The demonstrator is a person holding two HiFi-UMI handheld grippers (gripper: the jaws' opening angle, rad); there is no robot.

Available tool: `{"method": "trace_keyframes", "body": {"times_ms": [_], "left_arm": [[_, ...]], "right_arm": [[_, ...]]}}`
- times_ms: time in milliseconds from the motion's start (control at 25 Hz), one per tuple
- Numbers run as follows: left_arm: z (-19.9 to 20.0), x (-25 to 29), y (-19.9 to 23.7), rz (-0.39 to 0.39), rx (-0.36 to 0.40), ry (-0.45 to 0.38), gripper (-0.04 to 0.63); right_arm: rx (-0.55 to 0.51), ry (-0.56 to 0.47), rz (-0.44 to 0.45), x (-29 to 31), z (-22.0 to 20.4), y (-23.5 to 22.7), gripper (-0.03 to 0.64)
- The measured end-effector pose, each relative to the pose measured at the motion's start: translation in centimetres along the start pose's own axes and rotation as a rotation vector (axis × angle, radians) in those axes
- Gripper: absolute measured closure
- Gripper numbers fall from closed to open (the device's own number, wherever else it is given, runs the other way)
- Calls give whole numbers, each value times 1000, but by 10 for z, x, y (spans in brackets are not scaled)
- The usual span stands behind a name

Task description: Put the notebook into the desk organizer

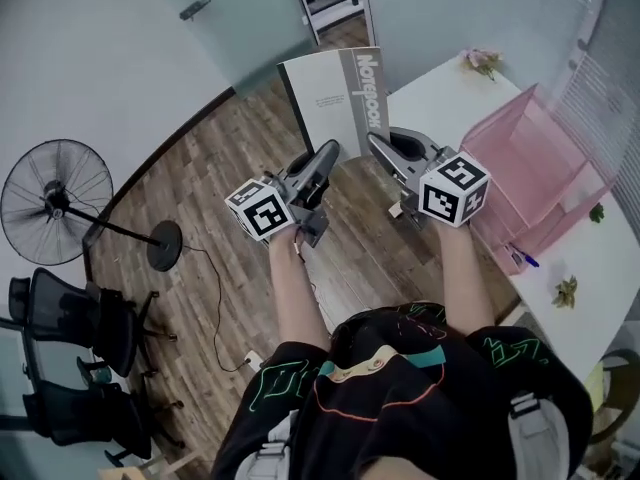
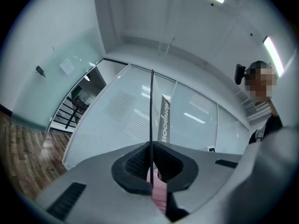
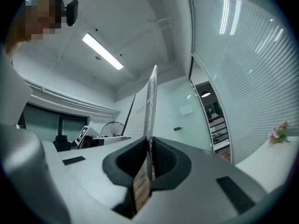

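Two sets of jaws pinch the notebook (image 1: 330, 103) at once. Your left gripper (image 1: 322, 160) clamps its near edge toward the left corner, and your right gripper (image 1: 383, 146) clamps the same edge toward the right corner. Both pairs are closed down to the thickness of the cover.

You hold the notebook in the air over the wooden floor (image 1: 220, 198), just left of the white counter (image 1: 440, 98). Its long axis runs away from you, rising from the jaws to the free far edge. The grey band (image 1: 368, 90) printed "Notebook" runs along the right long side, the side nearer the counter. In each gripper view the notebook shows edge-on, as a thin line standing straight up from between the pads.

A pink mesh desk organizer (image 1: 530, 168) stands on the counter to your right, well apart from the notebook. Between the two lie your right gripper and a bare stretch of counter. A pen (image 1: 522, 259) lies on the counter at the organizer's near corner. Pale flowers (image 1: 483, 62) sit at the counter's far end, and a leafy sprig (image 1: 566, 290) lies nearer you. Off to your left on the floor stand a fan (image 1: 55, 203) and dark chairs (image 1: 70, 318), well clear of the notebook.
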State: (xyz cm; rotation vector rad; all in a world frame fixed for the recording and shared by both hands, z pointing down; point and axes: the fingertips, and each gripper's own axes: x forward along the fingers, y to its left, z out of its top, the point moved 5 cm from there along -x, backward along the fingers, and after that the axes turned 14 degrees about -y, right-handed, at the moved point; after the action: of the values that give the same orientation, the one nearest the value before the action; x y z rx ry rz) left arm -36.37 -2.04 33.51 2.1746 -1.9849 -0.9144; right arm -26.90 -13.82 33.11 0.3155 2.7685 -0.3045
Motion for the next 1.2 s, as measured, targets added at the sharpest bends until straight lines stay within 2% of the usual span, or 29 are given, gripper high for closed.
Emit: {"method": "trace_keyframes", "body": {"times_ms": [360, 560, 680, 880, 1000, 1080, 1200], "left_arm": [[-43, 70, -12, -199, -131, 135, 586], [-109, 121, -42, -321, -236, 221, 586], [-126, 138, -58, -383, -295, 248, 586], [-139, 151, -69, -435, -401, 288, 586], [-173, 172, -89, -454, -434, 351, 584], [-198, 186, -110, -456, -433, 409, 581], [-198, 195, -117, -450, -387, 458, 571]], "right_arm": [[-85, -44, -293, -63, 23, -31, 591], [-159, -41, -490, -140, 35, -57, 591], [-198, -38, -583, -165, 48, -56, 591], [-236, -23, -732, -182, 57, -44, 591], [-235, 4, -815, -221, 62, -52, 591], [-235, 30, -885, -252, 68, -57, 589], [-236, 31, -929, -255, 72, -56, 589]]}}
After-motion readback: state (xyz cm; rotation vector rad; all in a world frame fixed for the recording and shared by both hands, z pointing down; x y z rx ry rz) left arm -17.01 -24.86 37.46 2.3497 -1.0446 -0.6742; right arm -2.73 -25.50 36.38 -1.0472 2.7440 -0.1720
